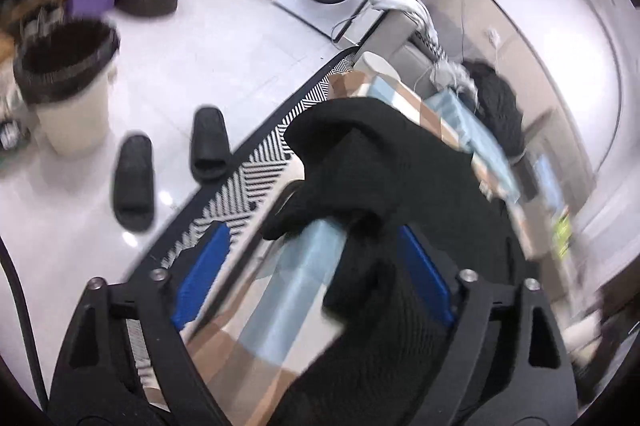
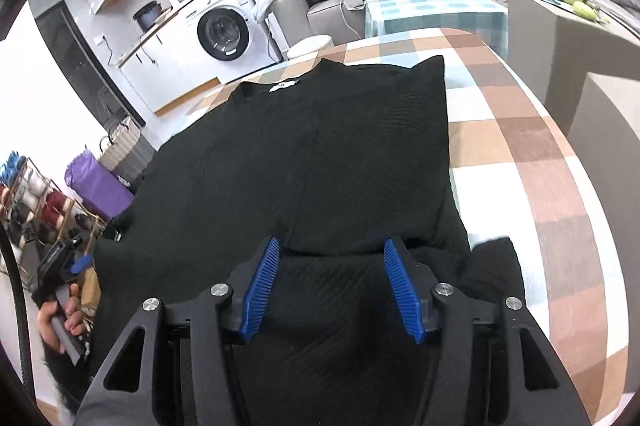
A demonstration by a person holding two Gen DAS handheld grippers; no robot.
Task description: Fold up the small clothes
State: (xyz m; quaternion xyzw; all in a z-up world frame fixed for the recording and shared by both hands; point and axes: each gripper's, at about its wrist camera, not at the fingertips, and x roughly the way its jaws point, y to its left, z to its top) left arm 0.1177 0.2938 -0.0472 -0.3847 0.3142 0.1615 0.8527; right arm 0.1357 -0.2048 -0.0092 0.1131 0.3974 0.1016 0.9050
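A black knit top (image 2: 304, 162) lies spread on the checked tablecloth (image 2: 532, 146), collar at the far end, its right side folded over. The right gripper (image 2: 332, 266) hovers over the near hem, jaws wide apart, holding nothing. Only the left wrist view shows the left gripper (image 1: 316, 254), also wide apart, with a lifted fold of the top draped against its right pad (image 1: 424, 274); whether it grips is unclear. Two black slippers (image 1: 134, 182) sit on the floor at left.

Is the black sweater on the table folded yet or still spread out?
Partly folded. The black sweater lies mostly flat on the checkered tablecloth, its right side turned over the body; the left side remains spread.
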